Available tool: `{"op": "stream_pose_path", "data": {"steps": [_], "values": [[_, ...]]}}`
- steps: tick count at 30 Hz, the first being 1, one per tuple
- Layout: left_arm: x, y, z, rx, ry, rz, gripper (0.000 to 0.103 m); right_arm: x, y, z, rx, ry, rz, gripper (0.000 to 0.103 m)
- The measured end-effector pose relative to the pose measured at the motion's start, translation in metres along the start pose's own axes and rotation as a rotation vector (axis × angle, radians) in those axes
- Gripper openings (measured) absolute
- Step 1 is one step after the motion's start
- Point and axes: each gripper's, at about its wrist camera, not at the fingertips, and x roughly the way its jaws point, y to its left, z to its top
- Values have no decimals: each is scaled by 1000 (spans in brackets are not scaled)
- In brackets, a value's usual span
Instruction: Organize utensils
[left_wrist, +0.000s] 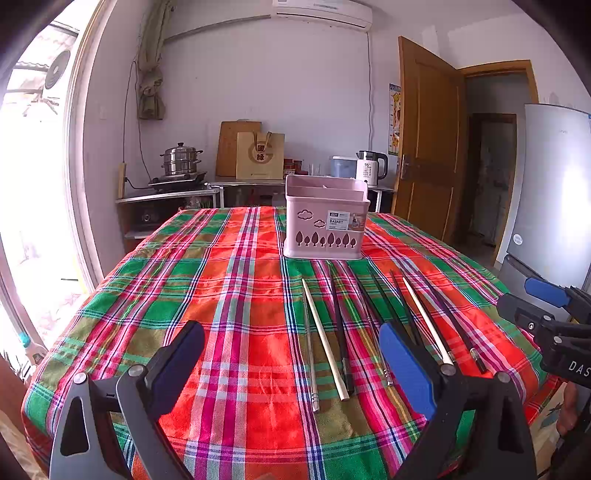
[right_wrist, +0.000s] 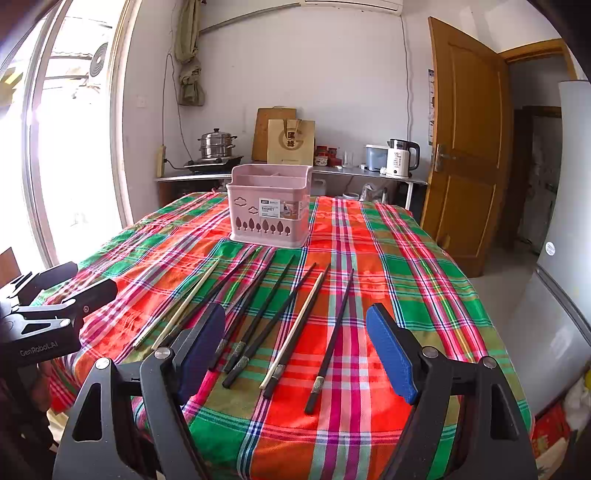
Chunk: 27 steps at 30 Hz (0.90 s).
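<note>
Both our left tongs (left_wrist: 291, 365) and right tongs (right_wrist: 295, 347) gape empty above the chopsticks (right_wrist: 291, 332) lying loose on the table (right_wrist: 424, 280); we should pinch one squarely mid-shaft, then lift toward the pink basket (right_wrist: 269, 214)

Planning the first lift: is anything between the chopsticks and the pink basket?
Nothing visible: bare tablecloth separates the chopsticks from the pink basket, and both open grippers, left and right, hover clear.
</note>
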Motion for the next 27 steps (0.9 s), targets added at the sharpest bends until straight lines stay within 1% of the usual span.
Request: {"op": "stream_pose_path", "data": {"steps": [9, 14, 20, 23, 26, 27], "values": [[0, 0, -1, -4, 4, 1, 96, 1, 0, 0, -3, 3, 1, 79], [8, 2, -1, -11, 18, 2, 96, 4, 1, -2, -4, 11, 6, 79], [32, 10, 6, -30, 73, -39, 96, 18, -1, 2, -10, 35, 20, 79], [50, 9, 13, -7, 111, -37, 93, 29, -4, 6, -7, 52, 32, 79], [72, 5, 20, 19, 164, -67, 93, 41, -8, 10, -2, 69, 42, 78], [79, 4, 22, 32, 177, -70, 93, 45, -9, 12, -1, 75, 42, 76]]}}
